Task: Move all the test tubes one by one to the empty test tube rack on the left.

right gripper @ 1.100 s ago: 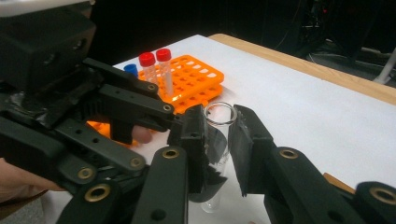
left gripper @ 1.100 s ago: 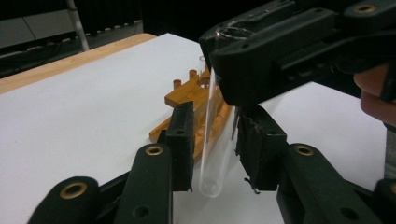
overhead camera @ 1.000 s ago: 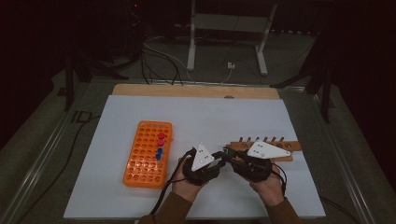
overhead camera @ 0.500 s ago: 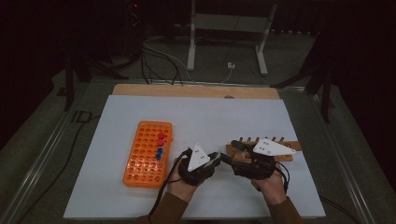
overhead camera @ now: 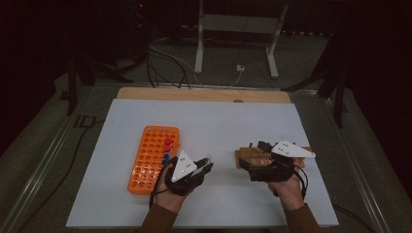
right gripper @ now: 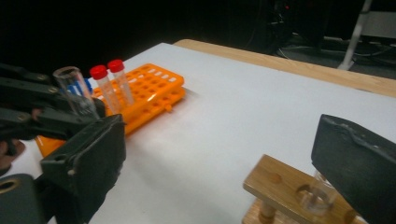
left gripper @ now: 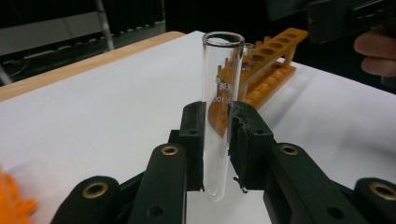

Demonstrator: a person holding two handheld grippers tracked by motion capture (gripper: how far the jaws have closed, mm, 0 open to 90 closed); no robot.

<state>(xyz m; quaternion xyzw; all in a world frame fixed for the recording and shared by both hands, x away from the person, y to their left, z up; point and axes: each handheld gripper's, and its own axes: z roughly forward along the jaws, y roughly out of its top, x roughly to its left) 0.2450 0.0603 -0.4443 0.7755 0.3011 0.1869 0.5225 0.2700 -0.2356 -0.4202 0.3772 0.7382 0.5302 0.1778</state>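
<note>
One clear tube, faint white print unreadable, clamped in left tongs.

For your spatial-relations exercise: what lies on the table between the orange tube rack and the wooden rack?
In the high view, between the orange tube rack and the wooden rack there is bare white tabletop, with the left gripper holding a glass test tube above it.

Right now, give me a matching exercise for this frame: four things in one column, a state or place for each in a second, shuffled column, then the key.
Things
1. glass tube
2. right gripper
3. orange rack
4. wooden rack

States or places
A. jaws wide open, nothing between them
B. clamped upright in the left gripper
C. holds red-capped tubes
D. beside the right gripper, one clear tube standing in it

Pairs: 1-B, 2-A, 3-C, 4-D
</note>
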